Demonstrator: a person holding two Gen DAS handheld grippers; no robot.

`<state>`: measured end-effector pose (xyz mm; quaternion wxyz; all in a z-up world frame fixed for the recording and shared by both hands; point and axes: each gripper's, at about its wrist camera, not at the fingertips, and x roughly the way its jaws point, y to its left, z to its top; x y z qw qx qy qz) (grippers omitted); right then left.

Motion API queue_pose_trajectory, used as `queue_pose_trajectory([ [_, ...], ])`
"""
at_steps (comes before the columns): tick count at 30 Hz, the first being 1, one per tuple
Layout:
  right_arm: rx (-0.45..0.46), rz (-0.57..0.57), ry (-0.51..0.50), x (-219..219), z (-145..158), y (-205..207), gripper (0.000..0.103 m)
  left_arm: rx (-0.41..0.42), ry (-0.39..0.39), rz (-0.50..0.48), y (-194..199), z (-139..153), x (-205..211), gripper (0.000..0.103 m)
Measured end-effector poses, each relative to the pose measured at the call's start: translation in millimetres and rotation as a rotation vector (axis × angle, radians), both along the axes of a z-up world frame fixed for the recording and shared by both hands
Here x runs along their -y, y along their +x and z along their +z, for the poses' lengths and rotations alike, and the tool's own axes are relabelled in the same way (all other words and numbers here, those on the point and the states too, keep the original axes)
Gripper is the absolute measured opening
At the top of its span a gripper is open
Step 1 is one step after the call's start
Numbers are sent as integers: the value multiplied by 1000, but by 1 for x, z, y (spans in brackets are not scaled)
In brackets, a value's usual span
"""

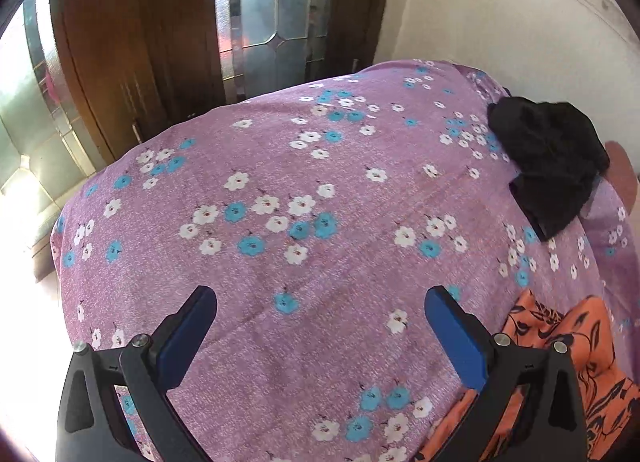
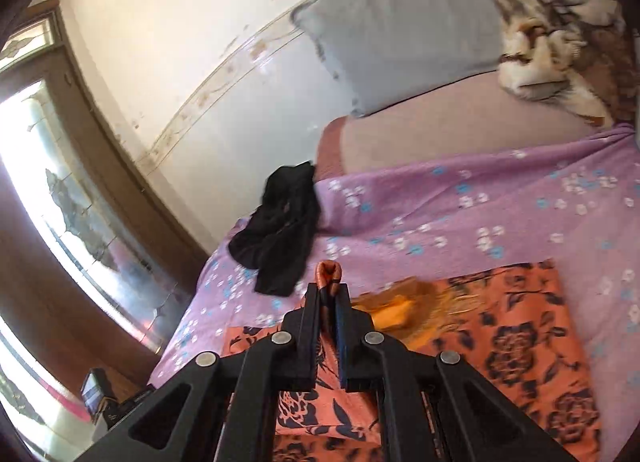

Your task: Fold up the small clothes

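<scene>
Orange garment [image 2: 520,334] with the dark flower print is being pinched at one bunched edge by the right gripper [image 2: 329,294], whose jaws are pressing together on a small fold of the cloth that is poking out past the tips. From that pinch the cloth is trailing back beneath the gripper and spreading to the right across the purple bedspread [image 2: 460,198], so its long run is lying crosswise to the fingers, and part of it is looking lifted and blurred. Just beyond the tips, up and to the left, a black garment [image 2: 280,230] is lying crumpled near the bed's edge by the wall.

In the left wrist view, the left gripper [image 1: 320,322] is hanging over bare bedspread with its jaws spread wide and nothing between them. The orange garment [image 1: 560,342] is sitting off its right finger, so any fold looks to depend on the right hand carrying its edge across.
</scene>
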<state>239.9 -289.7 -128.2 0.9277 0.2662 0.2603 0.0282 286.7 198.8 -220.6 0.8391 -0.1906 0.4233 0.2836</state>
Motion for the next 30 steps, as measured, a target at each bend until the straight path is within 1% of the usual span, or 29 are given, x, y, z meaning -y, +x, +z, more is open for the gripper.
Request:
queue_pose_trajectory([
  [2, -34, -60, 21, 34, -14, -6, 7, -2, 38, -67, 6, 1, 26, 103],
  [4, -82, -103, 6, 59, -35, -8, 7, -7, 84, -140, 13, 1, 55, 103],
  [6, -145, -142, 17, 76, -63, -5, 7, -8, 134, -219, 17, 1, 84, 103],
  [7, -167, -159, 33, 87, -78, -7, 10, -7, 160, -258, 19, 0, 99, 103],
  [10, -239, -225, 78, 111, -120, -8, 12, -10, 248, -368, 22, -3, 139, 103],
  [11, -283, -251, 110, 121, -135, -8, 13, -13, 275, -403, 22, -6, 151, 103],
  [12, -334, -281, 161, 132, -146, -5, 17, -15, 299, -436, 23, -9, 162, 103],
  [13, -372, -310, 218, 143, -155, -7, 18, -20, 318, -465, 24, -12, 172, 103],
  [14, -374, -329, 262, 151, -158, -8, 18, -28, 333, -487, 26, -15, 180, 103],
  [15, -349, -345, 273, 155, -155, -11, 18, -37, 342, -503, 29, -19, 187, 103],
  [16, -332, -354, 240, 155, -149, -13, 21, -49, 346, -511, 32, -23, 193, 103],
  [17, -329, -354, 175, 152, -140, -12, 24, -59, 346, -519, 35, -27, 197, 103],
  [19, -318, -330, 51, 140, -124, -11, 25, -84, 346, -539, 39, -37, 207, 103],
  [20, -308, -297, 22, 133, -118, -10, 25, -102, 353, -548, 41, -43, 211, 103],
  [23, -316, -170, 42, 112, -114, -5, 25, -162, 415, -564, 42, -62, 224, 103],
  [25, -361, -96, 35, 96, -122, 5, 25, -176, 453, -572, 42, -69, 228, 103],
  [27, -414, -43, 6, 82, -135, 16, 25, -171, 474, -574, 41, -69, 230, 103],
  [30, -545, 32, -34, 69, -170, 36, 25, -178, 464, -562, 41, -68, 227, 103],
])
